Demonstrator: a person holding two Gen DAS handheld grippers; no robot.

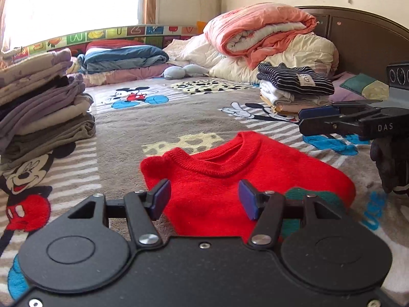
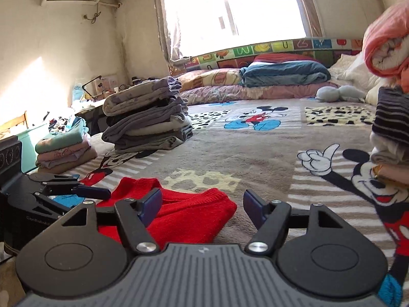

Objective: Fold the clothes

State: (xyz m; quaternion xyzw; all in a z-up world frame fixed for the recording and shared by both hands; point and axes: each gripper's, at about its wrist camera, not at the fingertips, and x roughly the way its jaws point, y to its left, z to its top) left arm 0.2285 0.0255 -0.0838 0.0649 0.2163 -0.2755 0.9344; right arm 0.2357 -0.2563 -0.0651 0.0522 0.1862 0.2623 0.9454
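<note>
red knit sweater (image 1: 237, 179) lies folded into a compact block on the blanket (image 1: 158, 125), collar up, just ahead of the left gripper (image 1: 204, 199), whose jaws gape empty; folded stacks (image 1: 43, 102) sit further left, so much looks done; right gripper (image 2: 202, 207) is spread wide too, sweater to its left

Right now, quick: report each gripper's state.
Left gripper: open, holding nothing, over the red sweater.
Right gripper: open, holding nothing, beside the sweater.
</note>
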